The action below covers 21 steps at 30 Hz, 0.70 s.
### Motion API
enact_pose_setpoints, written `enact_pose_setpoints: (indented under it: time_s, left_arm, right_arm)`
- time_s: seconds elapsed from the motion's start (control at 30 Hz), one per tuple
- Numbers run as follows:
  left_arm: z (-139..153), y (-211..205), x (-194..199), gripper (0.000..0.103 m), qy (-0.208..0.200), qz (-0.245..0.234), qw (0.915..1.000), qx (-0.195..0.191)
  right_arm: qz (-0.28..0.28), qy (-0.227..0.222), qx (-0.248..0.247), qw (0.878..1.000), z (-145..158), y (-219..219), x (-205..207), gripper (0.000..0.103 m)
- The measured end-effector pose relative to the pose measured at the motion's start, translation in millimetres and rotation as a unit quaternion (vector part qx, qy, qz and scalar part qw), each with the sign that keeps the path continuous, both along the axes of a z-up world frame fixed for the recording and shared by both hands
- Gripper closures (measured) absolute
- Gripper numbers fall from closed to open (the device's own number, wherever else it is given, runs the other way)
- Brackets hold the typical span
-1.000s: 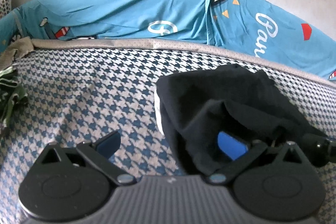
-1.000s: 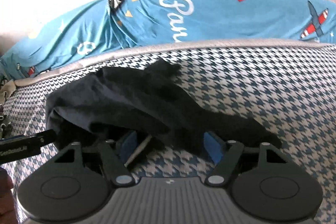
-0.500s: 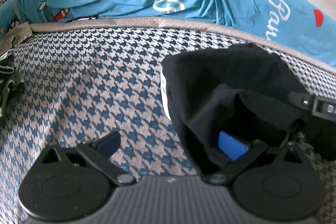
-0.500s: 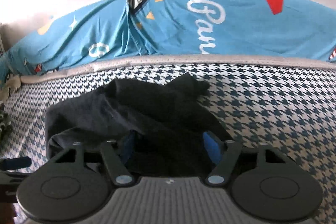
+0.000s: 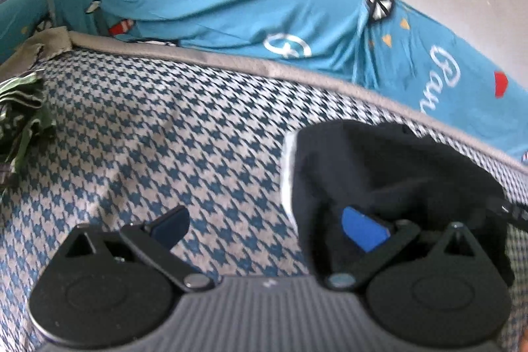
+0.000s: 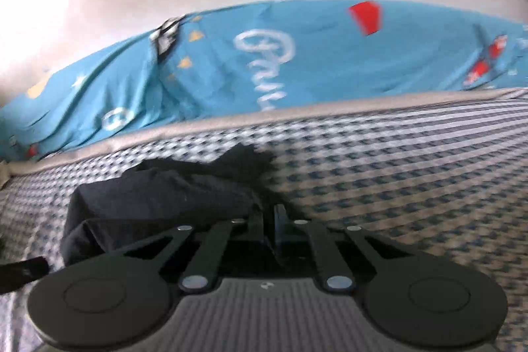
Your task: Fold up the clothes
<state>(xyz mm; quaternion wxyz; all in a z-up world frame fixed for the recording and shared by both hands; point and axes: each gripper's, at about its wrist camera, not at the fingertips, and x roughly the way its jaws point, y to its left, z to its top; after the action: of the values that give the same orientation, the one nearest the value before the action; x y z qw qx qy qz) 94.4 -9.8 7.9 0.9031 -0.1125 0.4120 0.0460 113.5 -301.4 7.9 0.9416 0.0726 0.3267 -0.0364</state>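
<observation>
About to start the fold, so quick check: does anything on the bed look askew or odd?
The black garment lies bunched in a heap on the houndstooth cover, not spread flat. The left gripper is open with cloth over one finger only; the right gripper is shut on the garment.

White cursive lettering on the far turquoise sheet [image 5: 231, 22], beginning "Pa", only partly legible; no other text is readable.

A broad stretch of the houndstooth cover [image 5: 138, 147] is left open left of the black garment [image 5: 389, 167]. Passage is blocked by green clothes [image 5: 23, 108] far left and the blue bedding [image 5: 231, 15] behind.
</observation>
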Motion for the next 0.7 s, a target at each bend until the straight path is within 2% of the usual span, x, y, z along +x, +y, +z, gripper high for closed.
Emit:
enact_pose_setpoints:
  time_s: [0.13,0.27,0.37,0.43,0.47,0.53,0.7]
  left_arm:
    - [-3,8,2,0.000,0.008,0.021,0.9997,-0.003]
    - [-10,3,7,0.000,0.023,0.014,0.9996,-0.010]
    - [-17,-6,9,0.000,0.035,-0.001,0.9993,-0.009]
    - [-21,-13,9,0.000,0.040,-0.014,0.9991,-0.003]
    - [-22,-17,9,0.000,0.042,-0.022,0.9989,0.001]
    - [-24,-23,10,0.000,0.046,-0.037,0.9982,0.005]
    - [-32,-40,8,0.000,0.056,-0.074,0.9955,0.016]
  right_arm:
    - [-0.060,-0.003,0.002,0.998,10,-24,-10,0.096]
    - [-0.095,0.015,0.020,0.995,8,-44,-16,0.096]
    - [-0.094,0.032,0.036,0.994,6,-52,-17,0.096]
    - [-0.092,0.028,0.040,0.995,7,-54,-18,0.095]
    - [-0.092,0.026,0.042,0.995,7,-55,-19,0.093]
    - [-0.092,0.016,0.048,0.994,10,-57,-21,0.079]
    - [-0.057,-0.015,0.066,0.996,16,-50,-25,0.075]
